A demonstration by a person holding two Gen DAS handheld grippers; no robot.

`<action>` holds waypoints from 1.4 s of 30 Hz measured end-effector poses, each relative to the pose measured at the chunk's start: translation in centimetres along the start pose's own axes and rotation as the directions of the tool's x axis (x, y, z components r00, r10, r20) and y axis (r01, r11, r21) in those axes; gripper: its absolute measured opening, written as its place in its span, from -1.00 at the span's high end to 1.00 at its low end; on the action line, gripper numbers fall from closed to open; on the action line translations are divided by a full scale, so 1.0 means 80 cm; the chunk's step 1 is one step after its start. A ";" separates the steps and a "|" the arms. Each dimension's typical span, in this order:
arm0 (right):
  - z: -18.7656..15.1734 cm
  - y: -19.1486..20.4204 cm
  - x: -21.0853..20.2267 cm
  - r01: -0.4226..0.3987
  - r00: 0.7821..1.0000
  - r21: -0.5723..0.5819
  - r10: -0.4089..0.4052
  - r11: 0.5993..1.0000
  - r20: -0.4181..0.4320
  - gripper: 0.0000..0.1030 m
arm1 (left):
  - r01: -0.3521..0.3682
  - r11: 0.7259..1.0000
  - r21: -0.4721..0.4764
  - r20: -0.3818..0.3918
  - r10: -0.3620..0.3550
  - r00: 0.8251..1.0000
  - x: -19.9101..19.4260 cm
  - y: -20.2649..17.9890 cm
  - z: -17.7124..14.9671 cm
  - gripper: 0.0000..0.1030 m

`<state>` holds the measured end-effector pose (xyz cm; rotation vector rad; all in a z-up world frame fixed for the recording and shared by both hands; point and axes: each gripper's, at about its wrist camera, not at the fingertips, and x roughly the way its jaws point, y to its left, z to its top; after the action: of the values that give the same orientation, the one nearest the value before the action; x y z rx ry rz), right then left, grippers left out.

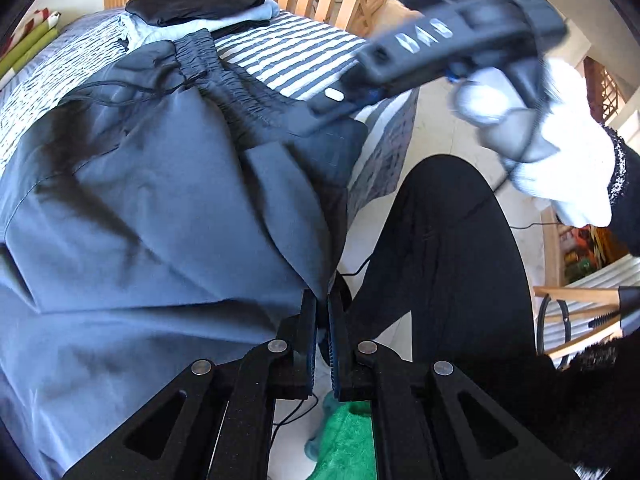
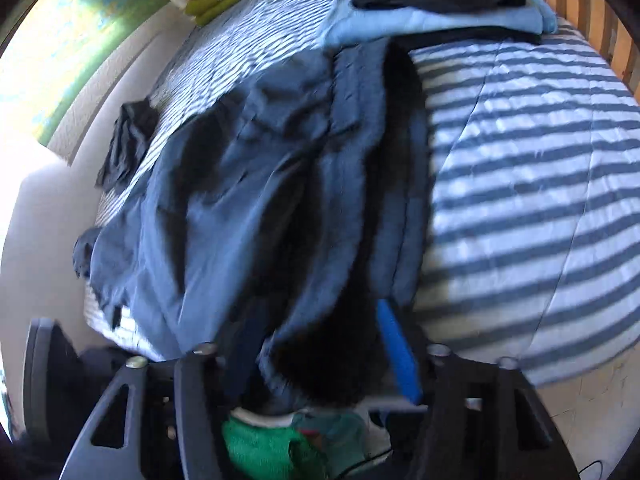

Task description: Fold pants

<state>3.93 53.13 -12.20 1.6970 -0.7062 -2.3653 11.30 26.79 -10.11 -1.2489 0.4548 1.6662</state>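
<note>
1. The grey-blue pants (image 1: 160, 200) lie rumpled on the striped bed (image 1: 288, 56), their edge hanging off its side.
2. The left claw (image 1: 322, 320) is pinched tight on the pants' edge.
3. The right claw (image 2: 320, 344) stands partly open, with pants fabric between its fingers; grip unclear.
</note>
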 end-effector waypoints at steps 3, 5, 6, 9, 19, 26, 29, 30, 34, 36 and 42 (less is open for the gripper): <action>-0.022 0.017 -0.003 -0.005 0.999 -0.061 0.002 0.998 -0.034 0.75 | -0.013 1.000 -0.008 0.005 0.013 1.000 -0.009 0.005 -0.002 0.58; -0.037 0.029 -0.004 0.052 0.997 -0.124 -0.059 0.991 -0.049 0.80 | -0.034 0.999 -0.019 0.030 0.035 0.999 -0.017 0.009 -0.002 0.23; -0.046 0.035 -0.006 0.072 0.995 -0.155 -0.081 0.985 -0.057 0.80 | -0.037 0.999 -0.026 0.045 0.039 0.998 -0.024 0.012 0.000 0.08; -0.071 0.035 -0.014 0.085 0.991 -0.211 -0.104 0.974 -0.080 0.81 | -0.041 0.998 -0.040 0.069 0.044 0.997 -0.038 0.022 0.003 0.00; -0.010 -0.015 -0.083 0.051 0.992 -0.127 -0.035 0.991 0.121 -0.27 | -0.058 0.997 -0.053 0.065 0.061 0.996 -0.028 0.021 0.016 -0.05; 0.134 -0.083 0.003 0.094 0.980 0.165 -0.120 0.982 0.160 -0.27 | -0.094 0.991 -0.097 0.049 0.099 0.994 -0.012 0.023 -0.002 -0.08; 0.158 -0.090 0.051 0.092 0.988 0.191 -0.113 0.977 0.104 -0.32 | -0.093 0.987 -0.132 0.042 0.100 0.994 0.000 0.034 -0.012 -0.38; 0.158 -0.087 0.053 0.122 0.982 0.174 -0.144 0.977 0.119 -0.32 | -0.102 0.985 -0.136 0.038 0.108 0.993 0.007 0.037 -0.013 -0.38; 0.163 -0.023 0.075 0.299 0.949 0.009 -0.298 0.954 0.100 0.44 | -0.101 0.984 -0.145 0.048 0.109 0.993 0.028 0.043 -0.003 0.42; 0.163 0.005 0.065 0.406 0.909 -0.069 -0.394 0.911 0.139 0.72 | -0.048 0.984 -0.171 0.077 0.062 0.995 0.025 0.046 0.014 0.75; 0.186 0.025 -0.051 0.623 0.733 -0.037 -0.567 0.781 0.377 0.82 | 0.034 0.995 -0.095 0.227 -0.011 0.974 0.003 0.012 0.101 1.00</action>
<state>-8.66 57.21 -4.11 1.6228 0.0485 -3.1062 6.26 32.48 -7.29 -1.1128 0.2203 1.8045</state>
